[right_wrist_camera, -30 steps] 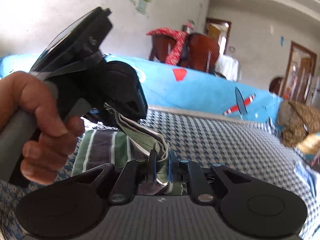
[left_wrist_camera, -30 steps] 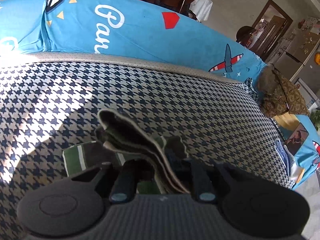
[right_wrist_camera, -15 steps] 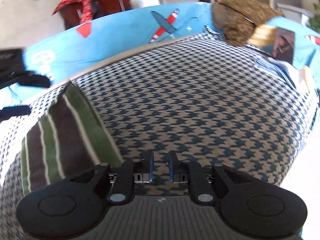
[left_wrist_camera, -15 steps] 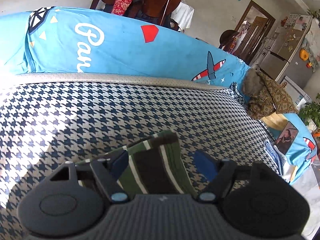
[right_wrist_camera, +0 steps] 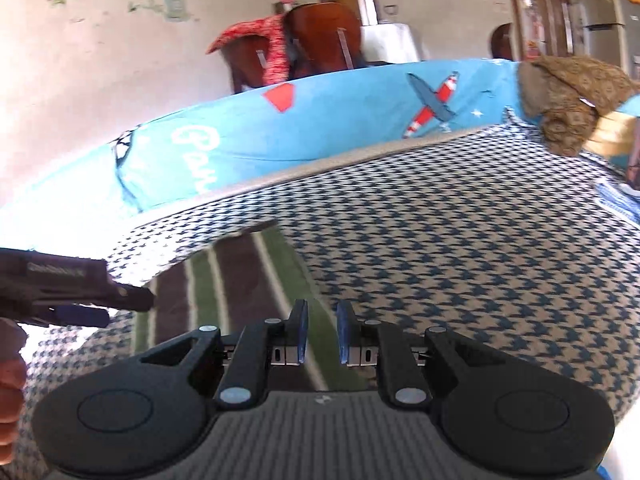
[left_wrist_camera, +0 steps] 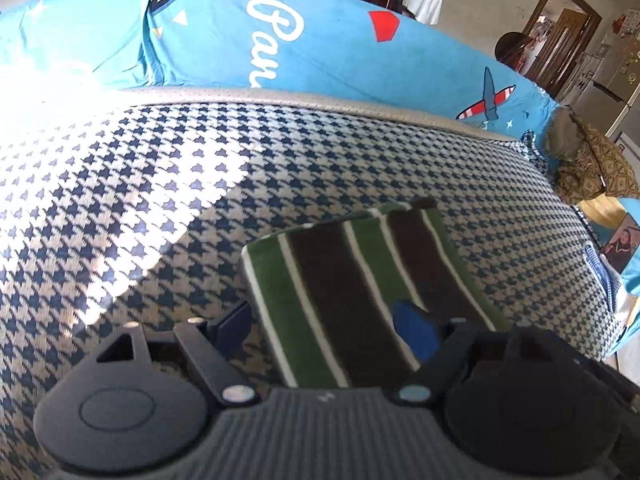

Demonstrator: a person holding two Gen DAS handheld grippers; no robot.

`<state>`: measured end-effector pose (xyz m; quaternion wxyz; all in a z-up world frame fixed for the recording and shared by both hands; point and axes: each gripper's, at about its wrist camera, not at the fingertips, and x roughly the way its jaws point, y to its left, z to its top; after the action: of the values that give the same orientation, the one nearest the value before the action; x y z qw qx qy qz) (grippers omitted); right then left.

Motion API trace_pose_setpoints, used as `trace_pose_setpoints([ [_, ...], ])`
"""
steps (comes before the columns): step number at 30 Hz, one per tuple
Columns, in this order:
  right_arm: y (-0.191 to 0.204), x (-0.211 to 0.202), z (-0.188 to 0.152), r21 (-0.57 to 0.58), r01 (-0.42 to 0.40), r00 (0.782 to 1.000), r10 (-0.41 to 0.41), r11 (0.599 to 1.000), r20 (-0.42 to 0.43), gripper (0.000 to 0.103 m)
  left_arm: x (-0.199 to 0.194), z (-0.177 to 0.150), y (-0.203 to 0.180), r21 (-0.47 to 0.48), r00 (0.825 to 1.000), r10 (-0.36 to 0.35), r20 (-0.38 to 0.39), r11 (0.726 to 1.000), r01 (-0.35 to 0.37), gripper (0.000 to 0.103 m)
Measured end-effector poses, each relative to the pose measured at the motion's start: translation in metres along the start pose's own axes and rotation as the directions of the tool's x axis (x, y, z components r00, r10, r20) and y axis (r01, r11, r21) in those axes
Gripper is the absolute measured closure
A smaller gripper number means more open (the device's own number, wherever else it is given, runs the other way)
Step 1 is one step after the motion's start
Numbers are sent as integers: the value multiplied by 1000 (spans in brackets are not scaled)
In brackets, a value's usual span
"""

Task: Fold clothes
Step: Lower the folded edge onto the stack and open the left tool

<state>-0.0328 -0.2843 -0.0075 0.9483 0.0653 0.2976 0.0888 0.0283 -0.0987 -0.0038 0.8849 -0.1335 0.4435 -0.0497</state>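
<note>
I hold both the left gripper and the right gripper spread and empty, since the folded striped cloth lies flat on the checked cover just ahead of their fingertips.

Around my work area: bedding, furniture, doorways.
I see a houndstooth cover spread wide, sunlit at its left; behind it a blue sheet printed with script, a red shape and a plane; a brown patterned bundle at the right; wooden chairs draped with red cloth; a doorway beyond.
</note>
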Motion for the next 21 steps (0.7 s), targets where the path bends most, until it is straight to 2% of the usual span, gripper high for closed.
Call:
trace_pose_setpoints([
  [4,10,7,-4,-27,-47,999,46,999,-24,89,2,-4,7,10,999,30,-22,1000,-30,19],
  [9,7,24,-10,-9,-9,997,8,1000,-78,88,9,-8,7,21,997,51,-55,999,-50,16],
  [16,6,31,-13,-27,45,995,-47,999,-93,77,20,-8,2,42,991,89,-98,995,-86,13],
  [18,5,32,-12,-19,48,994,-50,999,-97,76,22,-8,1,46,989,98,-107,995,-94,7],
  [21,5,32,-13,-14,54,994,-55,998,-96,76,22,-10,-1,60,989,107,-105,993,-101,6],
])
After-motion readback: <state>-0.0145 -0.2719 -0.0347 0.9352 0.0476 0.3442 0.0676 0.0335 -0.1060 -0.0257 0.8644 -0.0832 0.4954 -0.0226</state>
